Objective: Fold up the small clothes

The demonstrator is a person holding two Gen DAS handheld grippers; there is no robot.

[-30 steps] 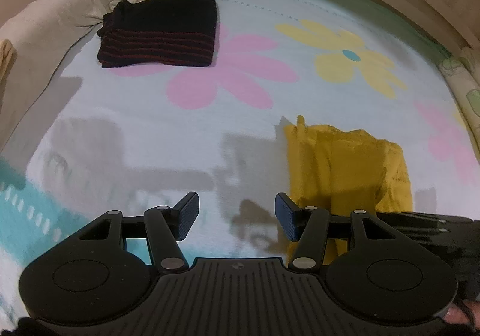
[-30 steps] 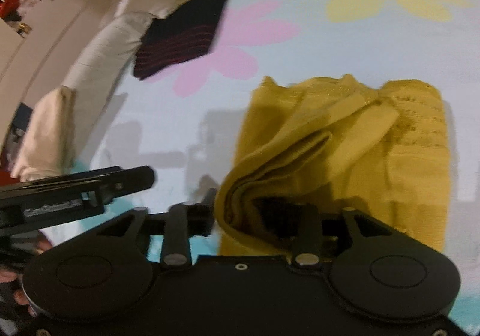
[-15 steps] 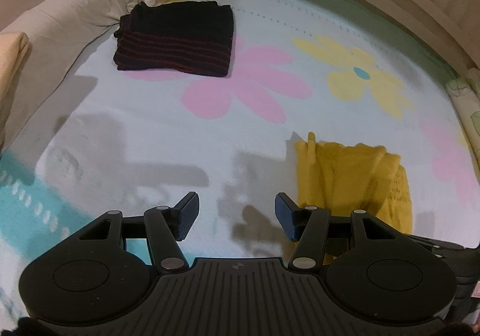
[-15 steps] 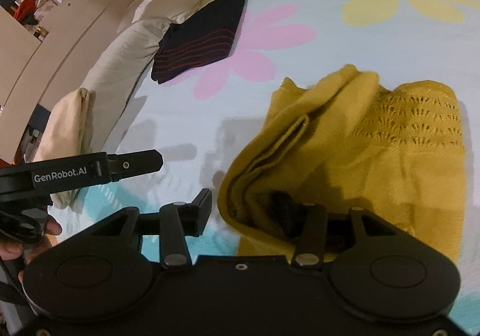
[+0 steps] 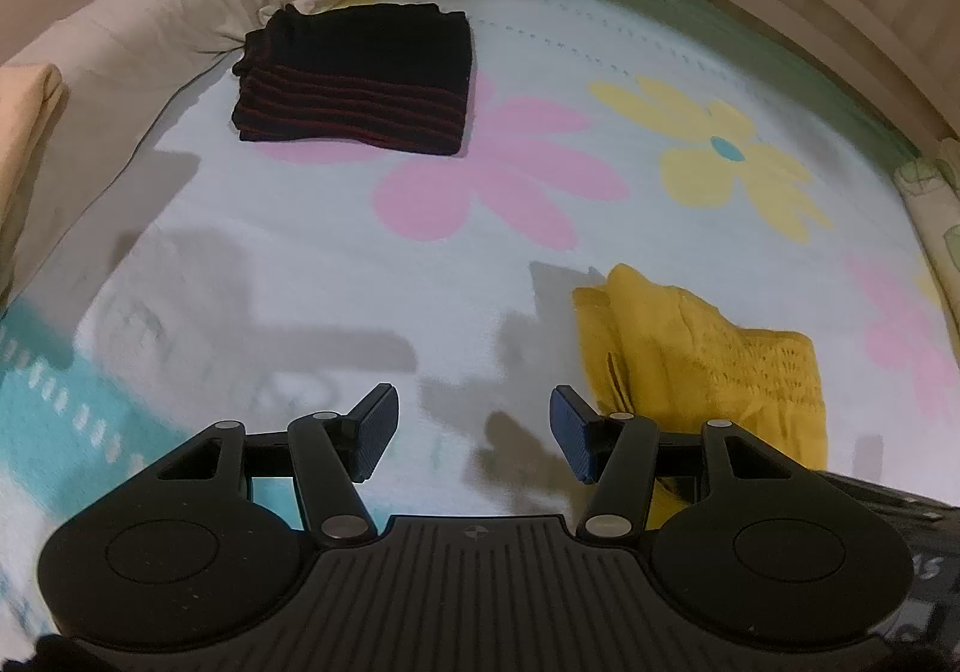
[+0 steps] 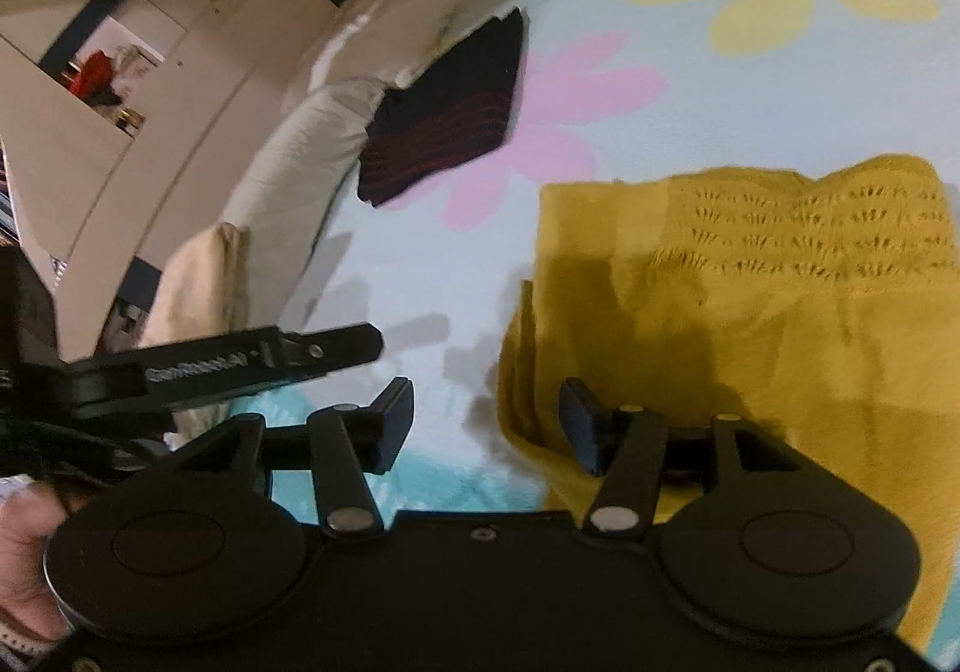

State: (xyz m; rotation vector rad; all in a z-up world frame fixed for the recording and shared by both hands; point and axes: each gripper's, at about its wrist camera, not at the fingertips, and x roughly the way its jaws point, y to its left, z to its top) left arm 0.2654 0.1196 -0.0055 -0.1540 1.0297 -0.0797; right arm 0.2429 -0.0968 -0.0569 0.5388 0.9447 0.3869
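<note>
Both my grippers gape apart, empty: right gripper (image 6: 486, 426), left gripper (image 5: 474, 432). Yellow knit garment (image 6: 780, 300) lies at 1 o'clock on the bed (image 5: 312, 264). Soft, light, limp; I'd pinch the layered edge.

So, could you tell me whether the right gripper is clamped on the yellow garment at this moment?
No, the right gripper is open, its jaws spread apart with the yellow garment lying flat beside one finger.

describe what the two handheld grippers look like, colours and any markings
The left gripper and right gripper are matte black, with two round discs, silver pivot screws on linkage bars and ribbed dark-blue finger pads. The left has a ridged central plate. White lettering, too blurred to read, marks the left gripper's side.
</note>
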